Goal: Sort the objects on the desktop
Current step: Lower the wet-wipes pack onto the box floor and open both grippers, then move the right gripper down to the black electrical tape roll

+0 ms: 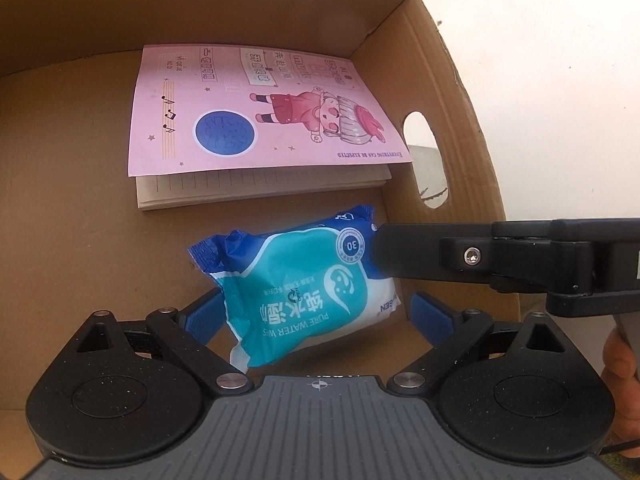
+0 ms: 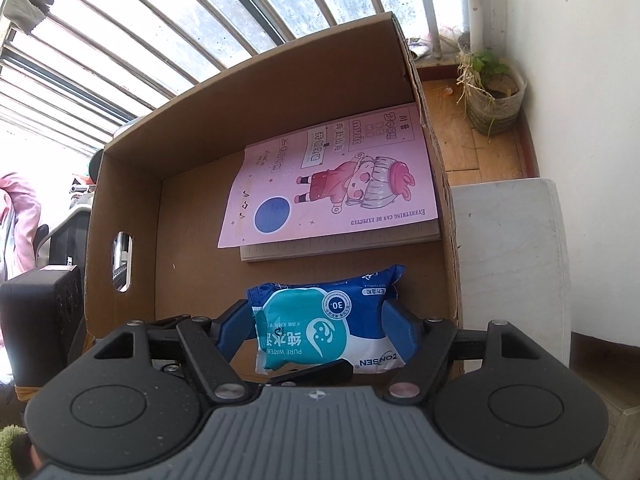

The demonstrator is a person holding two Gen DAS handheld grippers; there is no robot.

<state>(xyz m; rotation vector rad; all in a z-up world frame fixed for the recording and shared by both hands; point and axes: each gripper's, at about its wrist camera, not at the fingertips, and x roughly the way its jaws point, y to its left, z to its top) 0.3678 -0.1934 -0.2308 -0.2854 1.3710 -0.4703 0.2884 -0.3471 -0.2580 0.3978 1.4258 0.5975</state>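
A blue and teal wet wipes pack [image 1: 296, 288] hangs tilted just above the floor of a cardboard box [image 1: 72, 200]. My left gripper [image 1: 320, 314] is open; its blue fingers [image 1: 434, 316] stand on either side of the pack, the right one clear of it. My right gripper [image 2: 320, 332] is shut on the wet wipes pack [image 2: 320, 320], with blue pads pressing both sides. In the left wrist view one black finger of the right gripper [image 1: 400, 252] reaches in from the right onto the pack's end. Farther back a pink notebook [image 1: 256, 108] lies flat on the box floor.
The box wall [image 1: 452, 92] on the right has an oval handle hole [image 1: 424, 160]. Outside the box are a white slab [image 2: 512, 248], a potted plant [image 2: 496, 96], a black device [image 2: 40, 312] and window bars [image 2: 160, 20]. A hand [image 1: 620, 380] shows at the right edge.
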